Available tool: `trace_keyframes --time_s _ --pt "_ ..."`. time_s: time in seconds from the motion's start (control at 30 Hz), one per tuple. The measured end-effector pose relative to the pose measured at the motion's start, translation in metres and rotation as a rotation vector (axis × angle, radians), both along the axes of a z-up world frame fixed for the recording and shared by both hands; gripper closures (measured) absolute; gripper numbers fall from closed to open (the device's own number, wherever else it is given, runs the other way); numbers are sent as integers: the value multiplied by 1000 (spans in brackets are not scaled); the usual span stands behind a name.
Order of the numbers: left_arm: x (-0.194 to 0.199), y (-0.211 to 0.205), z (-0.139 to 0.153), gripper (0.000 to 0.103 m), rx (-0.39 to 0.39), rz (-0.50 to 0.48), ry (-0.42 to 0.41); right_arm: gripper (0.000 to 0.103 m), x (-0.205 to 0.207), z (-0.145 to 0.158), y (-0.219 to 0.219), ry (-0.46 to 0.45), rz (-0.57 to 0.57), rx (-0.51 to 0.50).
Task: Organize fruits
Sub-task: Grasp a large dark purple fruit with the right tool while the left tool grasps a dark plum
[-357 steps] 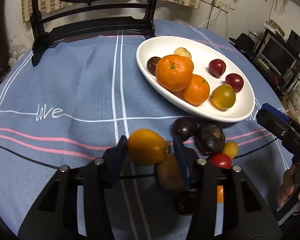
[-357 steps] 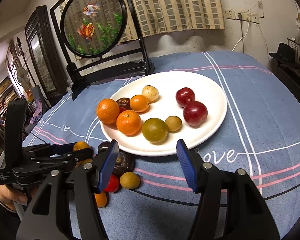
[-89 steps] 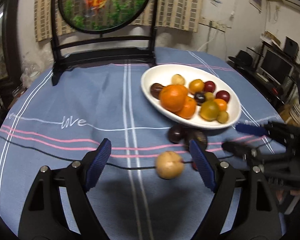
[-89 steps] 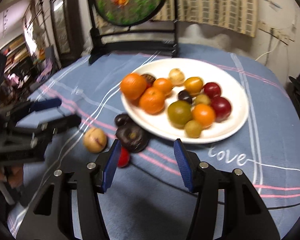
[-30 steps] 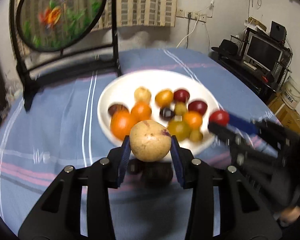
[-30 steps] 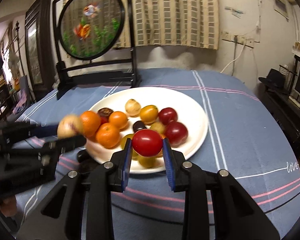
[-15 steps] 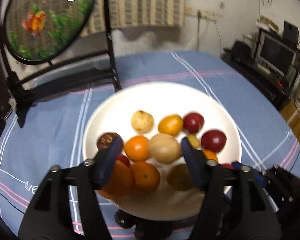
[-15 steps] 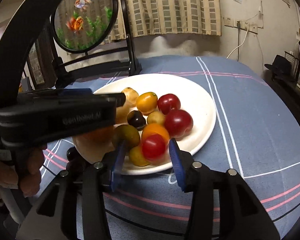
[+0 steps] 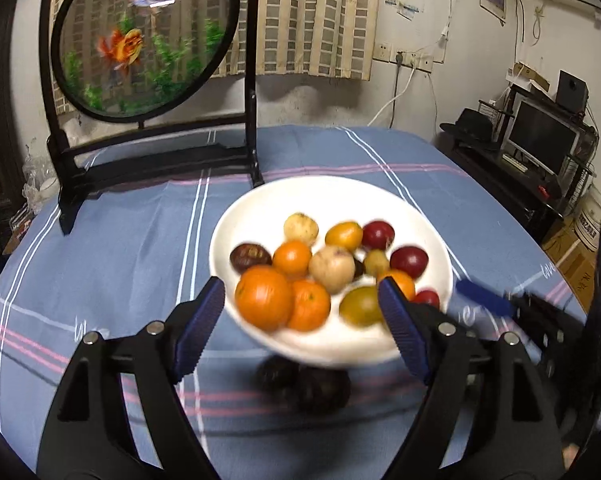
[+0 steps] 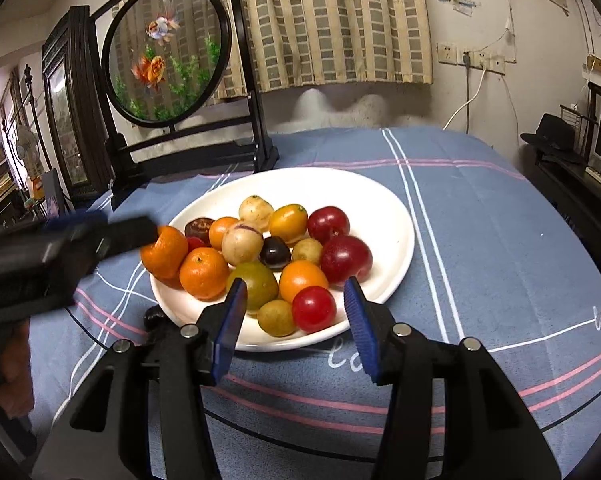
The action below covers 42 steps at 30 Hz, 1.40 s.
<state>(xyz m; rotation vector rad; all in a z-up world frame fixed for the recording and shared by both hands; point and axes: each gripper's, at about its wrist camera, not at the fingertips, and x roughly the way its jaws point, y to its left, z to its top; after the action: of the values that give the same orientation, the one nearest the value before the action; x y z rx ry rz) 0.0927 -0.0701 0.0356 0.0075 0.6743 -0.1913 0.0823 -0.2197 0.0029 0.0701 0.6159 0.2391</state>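
Observation:
A white plate (image 9: pixel 260 208) (image 10: pixel 388 216) holds several fruits: oranges, red plums, yellow and dark ones. A pale round fruit (image 9: pixel 332 268) (image 10: pixel 242 244) lies in the middle of the pile. A small red fruit (image 10: pixel 313 307) (image 9: pixel 426 298) lies at the plate's near edge. My left gripper (image 9: pixel 300 320) is open and empty above the plate's near rim. My right gripper (image 10: pixel 294 320) is open and empty, its jaws either side of the red fruit, slightly back. Two dark fruits (image 9: pixel 300 384) lie on the cloth just in front of the plate.
The table has a blue striped cloth (image 9: pixel 140 240). A round goldfish screen on a black stand (image 9: pixel 140 40) (image 10: pixel 168 56) stands at the back. The left gripper's body (image 10: pixel 52 252) crosses the left of the right wrist view. Shelves and a monitor (image 9: pixel 540 140) stand to the right.
Both grippers have opened wider and drawn back from the plate. The pale fruit and the red fruit, carried a second ago, now lie on the plate.

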Motion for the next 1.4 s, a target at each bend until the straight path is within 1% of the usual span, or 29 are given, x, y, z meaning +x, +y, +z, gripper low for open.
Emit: trace_keyframes --time_s 0.1,0.23,0.27,0.37,0.4,0.47,0.57,0.6,0.63,0.73,0.87,0.93,1.0,1.03,1.1,1.23,1.27,1.4 --pt "-18 8 -5 22 6 0 7 52 -6 9 -3 -25 -4 2" --pt "-37 20 -15 22 40 5 23 52 -13 21 2 -7 50 32" --pt "-41 26 -19 22 38 15 35 49 -14 22 6 9 73 28" --pt "-42 35 -29 21 37 16 69 49 -15 18 23 74 148 -13" --pt "-41 36 -34 21 69 12 78 49 -15 16 28 100 181 -19" --pt "-43 38 -39 21 127 42 64 49 -18 13 37 129 216 -51" --pt "-43 48 -42 21 106 57 70 49 -22 8 48 178 255 -84" --pt "-43 50 -42 21 98 57 71 49 -22 5 49 212 263 -72" --pt "-42 52 -42 21 92 56 74 49 -23 3 50 224 271 -66" --pt "-40 55 -43 21 91 56 82 49 -24 -8 60 248 266 -96" --pt "-37 62 -47 21 81 61 105 49 -20 -23 74 268 235 -105" --pt "-34 71 -50 21 64 90 119 49 -17 -30 83 303 243 -115" --pt "-30 80 -51 21 40 116 131 49 -14 -34 90 319 230 -149" --pt "-29 83 -51 21 36 126 127 49 -11 -36 93 322 212 -166" --pt "-27 88 -52 21 42 149 125 49 -5 -39 97 330 199 -164" --pt "-25 92 -55 20 24 155 137 49 5 -39 110 308 178 -194" --pt "-24 92 -56 20 25 154 136 55 7 -39 110 300 170 -187" --pt "-22 91 -62 20 18 135 141 56 4 -38 102 288 156 -139"
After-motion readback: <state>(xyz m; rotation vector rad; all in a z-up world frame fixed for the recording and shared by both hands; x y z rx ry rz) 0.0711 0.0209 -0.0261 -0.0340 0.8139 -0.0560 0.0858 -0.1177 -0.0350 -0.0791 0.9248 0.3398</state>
